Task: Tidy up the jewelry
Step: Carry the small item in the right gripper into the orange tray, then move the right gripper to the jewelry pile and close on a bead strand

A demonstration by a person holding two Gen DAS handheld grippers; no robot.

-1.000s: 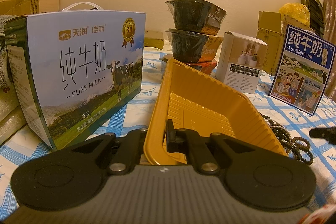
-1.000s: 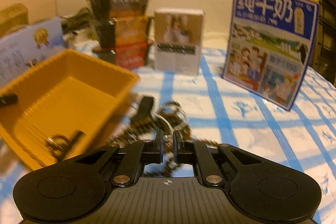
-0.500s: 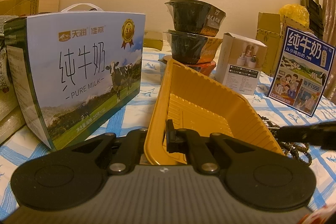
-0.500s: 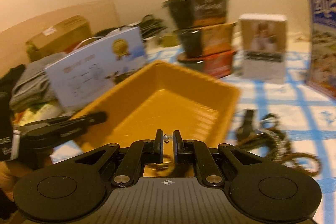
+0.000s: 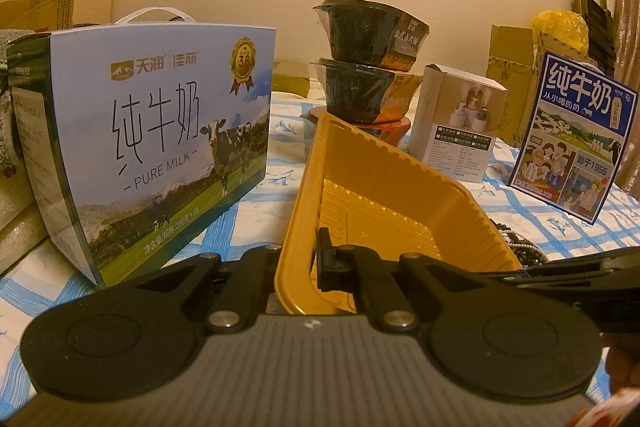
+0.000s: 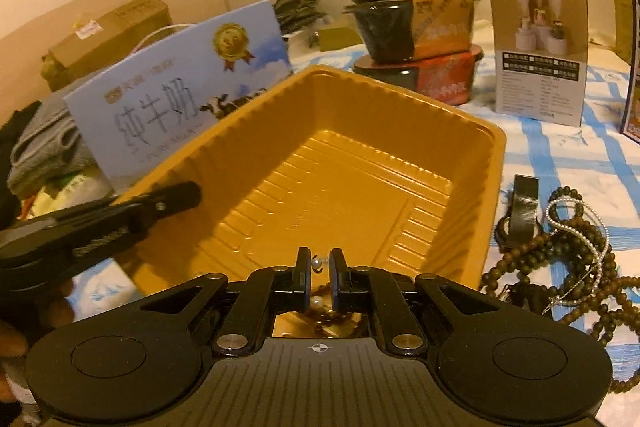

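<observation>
While the left gripper [image 5: 298, 263] is clamping the near rim of the yellow plastic tray [image 5: 384, 195], its fingers [image 5: 325, 259] clenched on the tray wall with one finger inside and the other hidden behind the wall in its own view, the right gripper [image 6: 320, 275] is hanging over the tray's near end, pinching a strand of jewelry. Only a few small white pearls [image 6: 317, 263] are showing in the narrow gap between its fingers [image 6: 303, 273], and some dark beads are dangling just below them over the tray floor; how long the strand is cannot be made out, since the gripper body is covering the rest. In the right wrist view the left gripper [image 6: 176, 197] is appearing as a dark bar at the tray's left rim, with part of a hand [image 6: 24, 311] cut off at the frame edge. More jewelry is lying on the blue-checked cloth of the desk [image 6: 568, 155] just right of the tray: a tangle of brown bead necklaces [image 6: 580, 267] with a thin pearl chain [image 6: 576, 223] looped through it and a black strap-like piece [image 6: 524, 211] whose nature is hard to tell. From the left wrist view this pile [image 5: 516, 243] is mostly hidden behind the tray wall and the right gripper's dark arm [image 5: 580, 267]. Behind the tray are standing a pure milk carton [image 5: 160, 147], three stacked instant-food bowls [image 6: 412, 15], a small white product box [image 6: 540, 55] and a blue milk box [image 5: 576, 139], the last cut off in the right view.
</observation>
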